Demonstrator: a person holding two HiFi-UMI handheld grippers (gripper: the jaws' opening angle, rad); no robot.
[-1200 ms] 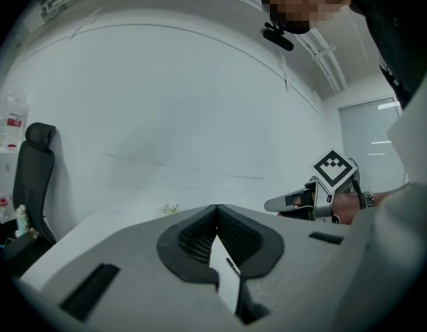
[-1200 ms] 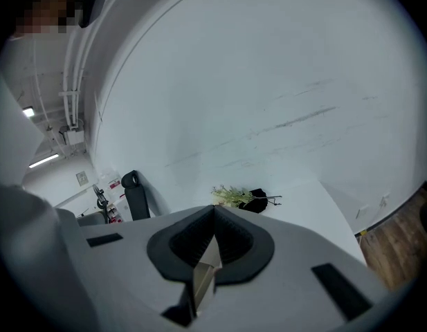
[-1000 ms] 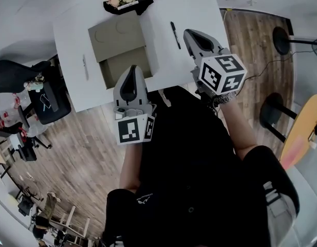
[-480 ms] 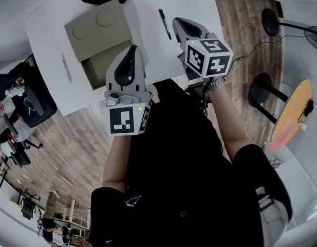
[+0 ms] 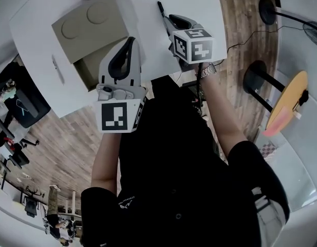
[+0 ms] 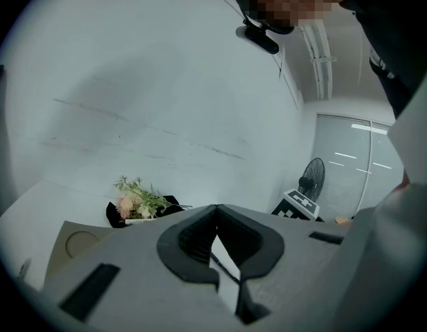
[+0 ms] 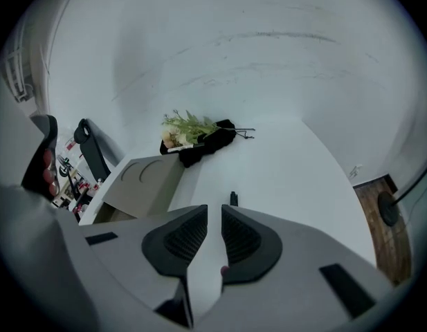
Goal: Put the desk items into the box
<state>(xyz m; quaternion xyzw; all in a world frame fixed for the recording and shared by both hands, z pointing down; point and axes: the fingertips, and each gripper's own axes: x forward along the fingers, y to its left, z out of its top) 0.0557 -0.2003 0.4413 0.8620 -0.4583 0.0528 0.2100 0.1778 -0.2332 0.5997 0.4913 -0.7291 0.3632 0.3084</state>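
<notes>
A black pen lies on the white table, just beyond the tips of my right gripper. In the right gripper view the pen shows right above the gripper, whose jaws stand a narrow slit apart with nothing between them. An open brown cardboard box sits left of the pen, with one flap laid flat. My left gripper hovers over the box's near right corner. Its tips touch and hold nothing. A flower bundle on a black cloth lies behind the box.
The table's near edge runs right under both grippers. Black office chairs stand left of the table on the wood floor. Two black round stand bases and a cable lie to the right. A fan stands far off.
Both grippers have moved forward over the table. The right one has closed in on the pen, and the left one now sits over the box's corner.
</notes>
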